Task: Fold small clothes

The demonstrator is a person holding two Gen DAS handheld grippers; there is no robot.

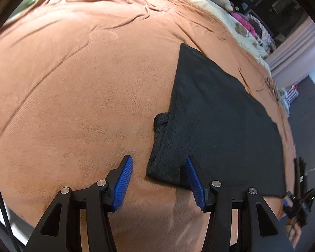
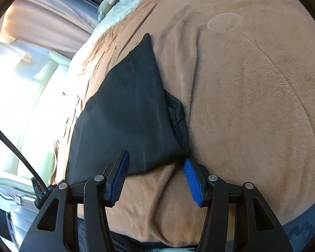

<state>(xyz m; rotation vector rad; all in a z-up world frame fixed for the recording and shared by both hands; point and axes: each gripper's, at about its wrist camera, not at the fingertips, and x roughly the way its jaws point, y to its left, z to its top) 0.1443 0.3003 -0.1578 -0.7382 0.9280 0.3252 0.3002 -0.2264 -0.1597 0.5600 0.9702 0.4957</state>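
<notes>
A black mesh garment [image 1: 220, 115] [image 2: 126, 109] lies folded flat on a brown plush blanket [image 1: 73, 84] [image 2: 252, 94]. A dark band [image 1: 160, 121] [image 2: 176, 109] pokes out from under one long edge. My left gripper [image 1: 158, 160] is open just over the garment's near corner, its right finger overlapping the hem and its left finger over bare blanket. My right gripper [image 2: 155, 157] is open at the garment's other near corner. The cloth's edge lies between its pads and is not pinched. That right gripper also shows, blurred, at the garment's far corner [image 1: 300, 189].
The blanket covers a bed whose edge runs close behind the garment. Soft toys [image 1: 220, 0] [image 2: 107, 4] and a pink item [image 1: 241, 19] sit at the bed's far end. Dark floor [image 1: 308, 109] lies beyond the edge. Pale furniture [image 2: 21, 73] and a black cable [image 2: 10, 142] are beside the bed.
</notes>
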